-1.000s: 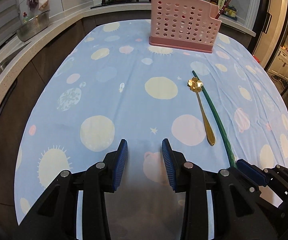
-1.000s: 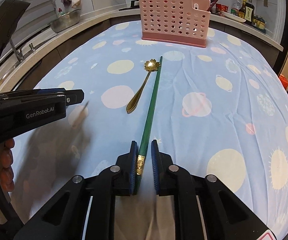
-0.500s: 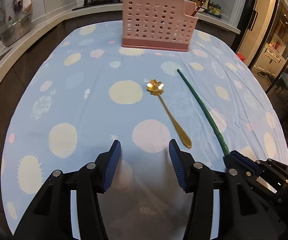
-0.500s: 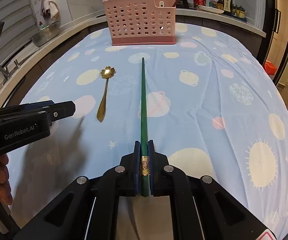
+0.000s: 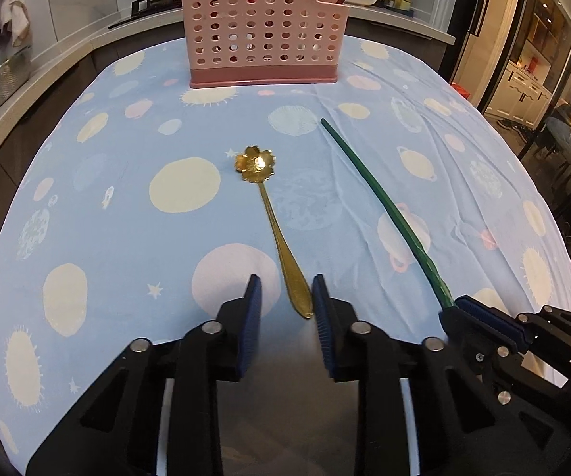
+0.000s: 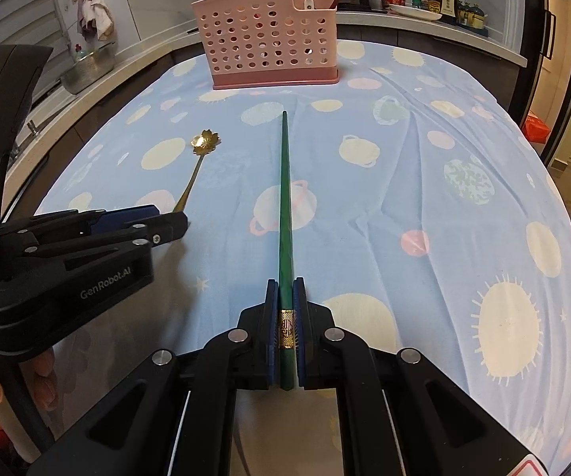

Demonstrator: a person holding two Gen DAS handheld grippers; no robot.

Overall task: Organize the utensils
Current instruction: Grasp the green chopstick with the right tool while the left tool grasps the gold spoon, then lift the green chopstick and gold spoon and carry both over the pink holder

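the right gripper (image 6: 285, 301) is squeezed tight on the thick end of the green chopstick (image 6: 284, 182), low in the middle of its frame, so the thin tip points up at the pink basket (image 6: 269, 35), likely its home. the left gripper (image 5: 285, 297) is spread wide around the gold spoon (image 5: 273, 218) handle, at bottom middle, holding nothing, likely ready to pinch it.
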